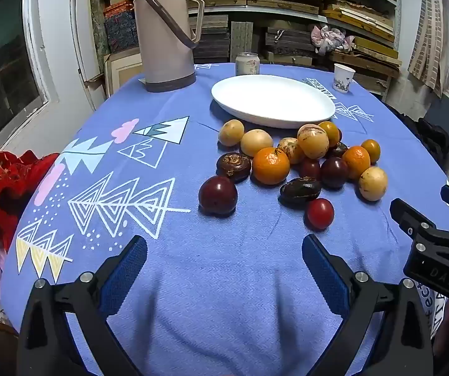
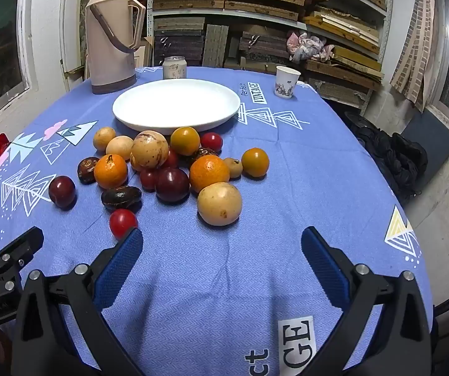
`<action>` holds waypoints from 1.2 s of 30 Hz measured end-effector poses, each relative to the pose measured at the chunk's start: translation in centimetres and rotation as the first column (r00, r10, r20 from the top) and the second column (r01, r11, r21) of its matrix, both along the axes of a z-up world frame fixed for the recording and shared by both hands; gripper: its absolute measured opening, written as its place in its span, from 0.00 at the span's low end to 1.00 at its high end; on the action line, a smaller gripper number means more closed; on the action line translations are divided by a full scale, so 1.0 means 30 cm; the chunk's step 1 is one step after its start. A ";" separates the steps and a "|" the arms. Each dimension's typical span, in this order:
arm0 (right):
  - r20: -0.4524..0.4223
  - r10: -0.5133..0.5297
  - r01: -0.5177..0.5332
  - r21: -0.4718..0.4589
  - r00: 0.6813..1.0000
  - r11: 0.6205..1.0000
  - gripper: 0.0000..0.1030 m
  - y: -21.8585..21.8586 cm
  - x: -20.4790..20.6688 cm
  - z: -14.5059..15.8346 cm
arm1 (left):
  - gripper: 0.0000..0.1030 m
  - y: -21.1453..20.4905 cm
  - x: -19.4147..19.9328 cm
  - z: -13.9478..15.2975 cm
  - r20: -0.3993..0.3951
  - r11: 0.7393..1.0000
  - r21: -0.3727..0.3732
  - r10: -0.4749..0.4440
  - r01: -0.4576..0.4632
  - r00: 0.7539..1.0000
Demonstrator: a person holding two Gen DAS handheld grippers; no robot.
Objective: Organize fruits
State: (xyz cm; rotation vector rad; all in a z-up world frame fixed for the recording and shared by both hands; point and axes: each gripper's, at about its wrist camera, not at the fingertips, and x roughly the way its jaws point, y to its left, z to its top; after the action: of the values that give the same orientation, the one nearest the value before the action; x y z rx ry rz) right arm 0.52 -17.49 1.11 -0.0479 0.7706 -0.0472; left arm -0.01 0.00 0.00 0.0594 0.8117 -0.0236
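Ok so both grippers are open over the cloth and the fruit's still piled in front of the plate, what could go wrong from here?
Pulling one fruit from the touching pile, say the orange, could set its round neighbours rolling. The small red fruit lies right at the right gripper, easily nudged. The white plate looks shallow, so dropped fruit might roll out.

fruits [image 1: 299, 163] heaped before white plate [image 1: 273, 100].

Fruit pile hiding its own, frame edges eating the rest

The can [image 1: 247, 63] ducks behind the white plate [image 1: 271, 100] at the desk's far edge, its print too small to read; dark fruit sit half buried mid-pile behind the big mottled one [image 2: 149, 149]; the red cloth [image 1: 2, 188] runs off the left; the desk's [image 2: 224, 282] lettering is chopped at the bottom.
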 end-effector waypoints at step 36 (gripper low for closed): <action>0.040 -0.029 0.029 0.006 0.999 1.000 0.96 -0.023 -0.002 0.013 | 0.97 -0.020 0.012 -0.001 -0.022 0.998 -0.017 -0.053 0.053 0.998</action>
State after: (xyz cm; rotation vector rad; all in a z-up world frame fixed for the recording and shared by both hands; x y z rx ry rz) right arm 0.46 -18.17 1.50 -0.0309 0.7316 -0.0734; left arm 0.35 -0.59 -0.03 0.0650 0.8323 -0.0815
